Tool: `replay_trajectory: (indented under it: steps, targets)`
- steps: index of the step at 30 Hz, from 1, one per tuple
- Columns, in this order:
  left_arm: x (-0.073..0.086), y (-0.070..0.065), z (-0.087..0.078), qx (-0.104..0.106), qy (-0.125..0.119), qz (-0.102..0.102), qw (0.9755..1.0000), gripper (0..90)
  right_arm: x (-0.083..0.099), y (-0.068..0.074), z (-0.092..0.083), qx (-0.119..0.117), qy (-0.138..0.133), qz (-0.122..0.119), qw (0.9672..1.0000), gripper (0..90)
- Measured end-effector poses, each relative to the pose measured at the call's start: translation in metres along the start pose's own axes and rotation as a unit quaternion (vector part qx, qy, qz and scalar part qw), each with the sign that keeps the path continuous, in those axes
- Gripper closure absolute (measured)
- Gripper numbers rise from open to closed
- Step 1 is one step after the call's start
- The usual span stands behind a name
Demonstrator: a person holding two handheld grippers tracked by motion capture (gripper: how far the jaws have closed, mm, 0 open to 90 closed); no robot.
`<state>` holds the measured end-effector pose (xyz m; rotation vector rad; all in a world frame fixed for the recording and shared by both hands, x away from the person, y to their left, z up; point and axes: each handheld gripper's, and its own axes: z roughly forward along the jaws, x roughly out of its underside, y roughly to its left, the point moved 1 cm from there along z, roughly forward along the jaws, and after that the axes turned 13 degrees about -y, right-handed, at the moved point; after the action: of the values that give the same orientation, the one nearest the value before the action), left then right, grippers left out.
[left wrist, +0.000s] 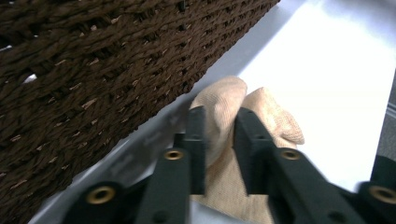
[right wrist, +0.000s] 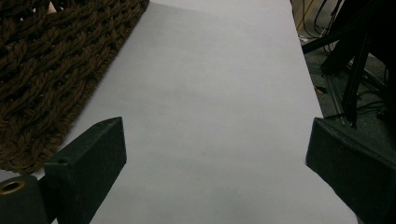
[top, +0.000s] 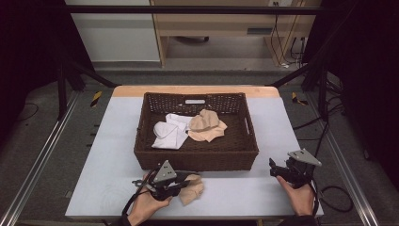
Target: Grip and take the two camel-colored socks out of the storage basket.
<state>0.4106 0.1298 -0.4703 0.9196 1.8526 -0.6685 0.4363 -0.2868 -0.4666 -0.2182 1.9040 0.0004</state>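
Fingers (left wrist: 196,140) of the left gripper (left wrist: 219,149) pinch a fold of one tan cloth (left wrist: 224,100) lying on the table (top: 235,188), just beside the basket's (top: 197,157) near wall. To do the lift well, the person likely needs a firm bite on the fold and a rise high enough to clear the rim. Right gripper (top: 294,170) rests spread and empty over bare table. Inside the basket lie one white cloth (top: 169,134) and one tan one (top: 207,125); that makes three cloths, one basket, two grippers.
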Motion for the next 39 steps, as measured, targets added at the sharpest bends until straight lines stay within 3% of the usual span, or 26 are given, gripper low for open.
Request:
replay_trajectory:
  steps: [4,9,16,20,30,37,39]
  targets:
    - [-0.005,0.000,-0.005,-0.006,-0.017,-0.008,0.9998,58.1,0.000,-0.001,0.000,0.000,-0.001,0.001,1.0000,5.2]
    - [-0.019,0.001,-0.020,-0.016,-0.051,-0.008,0.9985,51.9,0.000,-0.001,0.000,0.000,-0.001,0.001,1.0000,5.2]
    - [-0.039,-0.002,-0.043,-0.031,-0.113,-0.004,0.9931,49.8,-0.001,-0.001,0.000,-0.001,-0.004,0.003,1.0000,4.8]
    - [-0.050,-0.001,-0.053,-0.048,-0.144,-0.008,0.9884,47.8,-0.001,0.000,0.000,-0.001,-0.005,0.005,1.0000,4.8]
    - [-0.080,0.014,-0.051,-0.071,-0.187,-0.013,0.9797,46.1,-0.002,0.001,-0.002,-0.004,-0.009,0.005,0.9999,4.5]
    - [-0.117,0.026,-0.041,-0.096,-0.198,0.000,0.9755,45.6,-0.003,-0.001,-0.002,0.000,-0.013,0.008,0.9999,4.4]
    - [-0.125,0.028,-0.037,-0.097,-0.204,-0.004,0.9742,45.2,-0.003,-0.001,-0.002,0.000,-0.012,0.009,0.9999,4.4]
